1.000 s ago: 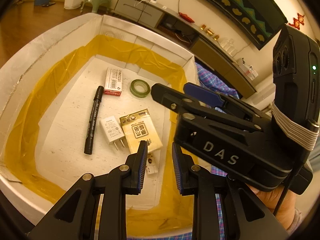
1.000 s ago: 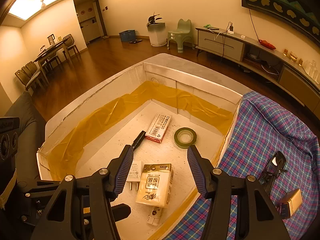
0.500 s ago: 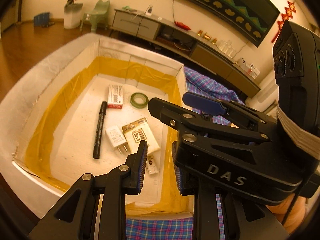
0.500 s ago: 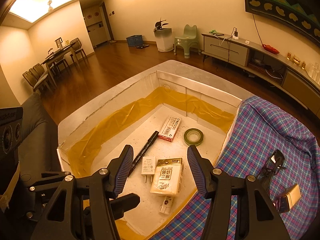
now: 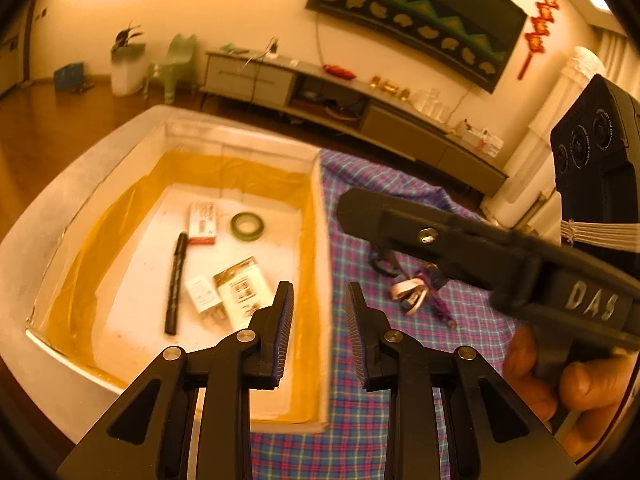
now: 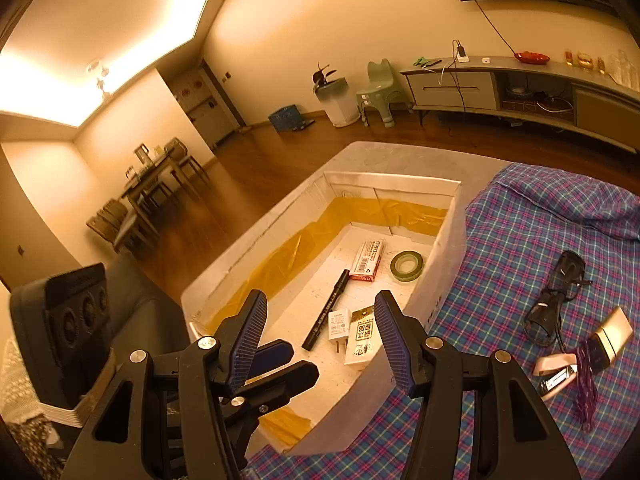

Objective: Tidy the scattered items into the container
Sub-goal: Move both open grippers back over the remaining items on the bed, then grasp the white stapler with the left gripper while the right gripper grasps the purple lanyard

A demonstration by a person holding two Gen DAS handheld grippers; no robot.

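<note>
Quick look at where things stand. The white foam container with the yellow film lining (image 6: 448,240) already has a fair bit in it: a black marker pen (image 6: 326,310), a white plug adapter (image 6: 338,324), a gold-and-white packet (image 6: 362,336), a red-and-white small box (image 6: 366,260) and a green roll of tape (image 6: 406,266), all lying flat on the bottom.

What is left sits on the blue-and-pink plaid cloth (image 6: 520,240) beside the container: a black tangled cable or strap (image 6: 554,300), a gold rectangular case (image 6: 614,330), a pink stapler-looking thing (image 6: 556,374) and a purple braided cord (image 6: 586,392), bunched close together and partly overlapping.

The left gripper (image 5: 318,334) is held above the container's near wall, its jaws opening with nothing between them. The right gripper (image 6: 320,340) is held over the container too, jaws spread wide and empty.

The next step is probably a reach to that pile on the cloth. To do it well, one item should be singled out first; the gold case looks easiest, being rigid and on the edge of the bunch. The jaws should be lined up across its narrow side and brought low before being closed, so the cloth is not pinched. The cord and cable are floppy and may drag their neighbours along, so they are better taken from the middle.
</note>
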